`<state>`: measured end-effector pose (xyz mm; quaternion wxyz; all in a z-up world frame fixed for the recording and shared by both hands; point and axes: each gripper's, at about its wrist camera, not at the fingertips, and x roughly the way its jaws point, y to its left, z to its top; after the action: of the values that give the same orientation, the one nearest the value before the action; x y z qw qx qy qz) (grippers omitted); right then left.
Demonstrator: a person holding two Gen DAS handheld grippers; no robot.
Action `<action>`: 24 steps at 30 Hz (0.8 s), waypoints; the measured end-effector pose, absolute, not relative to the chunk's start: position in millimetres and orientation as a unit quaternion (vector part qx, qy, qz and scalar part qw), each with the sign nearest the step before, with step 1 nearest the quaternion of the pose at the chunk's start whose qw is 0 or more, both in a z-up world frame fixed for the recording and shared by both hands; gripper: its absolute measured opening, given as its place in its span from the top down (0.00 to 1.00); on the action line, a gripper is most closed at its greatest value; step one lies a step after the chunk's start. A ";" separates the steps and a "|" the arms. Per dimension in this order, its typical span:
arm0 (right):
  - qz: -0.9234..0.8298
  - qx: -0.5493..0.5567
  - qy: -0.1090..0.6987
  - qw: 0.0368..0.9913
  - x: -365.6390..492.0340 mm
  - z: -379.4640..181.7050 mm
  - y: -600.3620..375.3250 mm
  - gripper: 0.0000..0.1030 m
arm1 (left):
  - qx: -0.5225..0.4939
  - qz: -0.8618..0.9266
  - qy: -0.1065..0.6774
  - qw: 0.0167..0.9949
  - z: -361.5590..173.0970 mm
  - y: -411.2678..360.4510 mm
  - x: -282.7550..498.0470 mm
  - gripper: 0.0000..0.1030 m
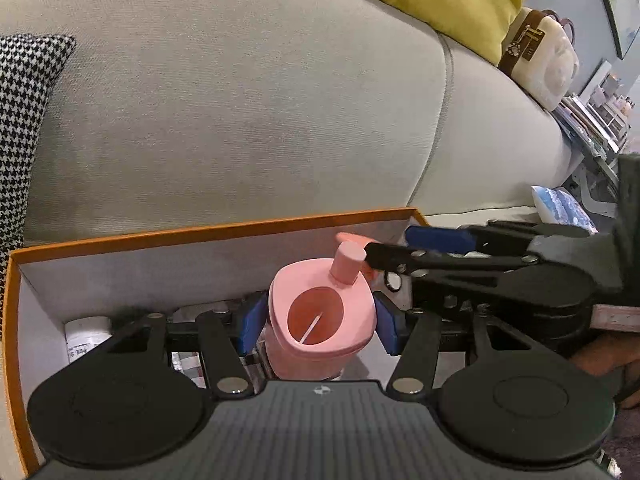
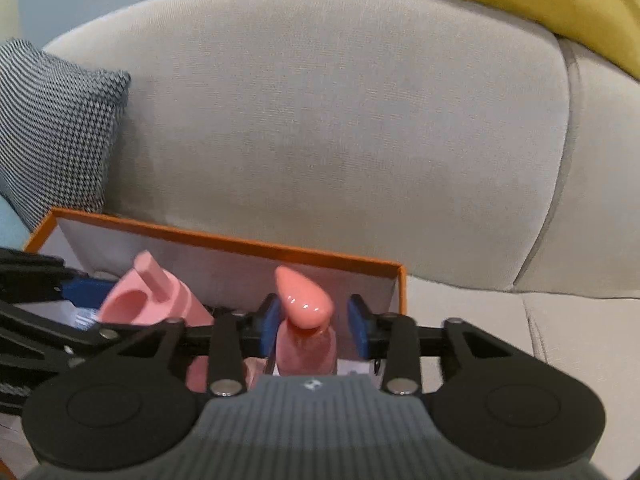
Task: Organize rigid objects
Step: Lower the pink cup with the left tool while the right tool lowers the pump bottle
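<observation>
Two pink bottles sit inside orange box [image 1: 208, 233]. Left wrist view: left gripper [image 1: 320, 322] angled down, pads clamped on pink jug [image 1: 320, 316]. Right wrist view: right gripper [image 2: 314, 320] tilted down, jaws parted around pump bottle [image 2: 304, 300], pads clear.

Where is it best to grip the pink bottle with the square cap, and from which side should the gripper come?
Probably the body just under the square cap, from above. The pink bottle stands upright in the orange box, whose walls block a sideways approach, and its flat flanks suit the left gripper's pads. Avoid the narrow spout on top.
</observation>
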<state>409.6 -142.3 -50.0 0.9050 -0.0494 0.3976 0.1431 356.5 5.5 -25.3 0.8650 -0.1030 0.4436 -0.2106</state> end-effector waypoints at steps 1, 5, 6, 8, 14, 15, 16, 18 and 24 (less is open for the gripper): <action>0.141 -0.049 0.390 0.908 406.4 -44.6 -144.7 0.58 | -0.106 -0.214 0.442 0.864 -24.3 3.6 355.8 0.37; 0.114 -0.032 0.331 0.936 384.8 -17.4 -161.7 0.57 | -0.105 -0.226 0.440 0.863 -23.1 -11.3 351.8 0.37; 0.105 -0.029 0.320 0.941 379.8 -13.4 -166.4 0.53 | -0.106 -0.229 0.441 0.861 -24.9 -16.1 351.5 0.37; 0.086 -0.031 0.306 0.948 370.1 -9.1 -176.5 0.50 | -0.106 -0.233 0.448 0.856 -31.7 -27.8 353.8 0.37; 0.073 -0.029 0.326 0.942 363.0 -22.0 -188.6 0.50 | -0.081 -0.239 0.458 0.852 -45.6 -58.4 359.5 0.37; 0.072 -0.026 0.332 0.940 363.0 -25.4 -192.1 0.50 | -0.075 -0.239 0.457 0.853 -46.5 -61.6 360.1 0.37; 0.072 -0.023 0.339 0.938 364.5 -27.8 -193.8 0.50 | -0.068 -0.239 0.457 0.854 -47.5 -64.6 360.9 0.37; 0.071 -0.022 0.353 0.933 367.7 -34.2 -195.4 0.50 | -0.056 -0.233 0.456 0.857 -50.1 -68.2 361.2 0.37; 0.073 -0.019 0.366 0.928 364.6 -42.7 -199.3 0.50 | -0.035 -0.218 0.477 0.851 -57.2 -75.3 365.1 0.37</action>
<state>364.6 -199.3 -42.7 0.9275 -0.0190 0.3662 0.0727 365.1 -75.3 -57.2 0.8506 -0.0349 0.4773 -0.2178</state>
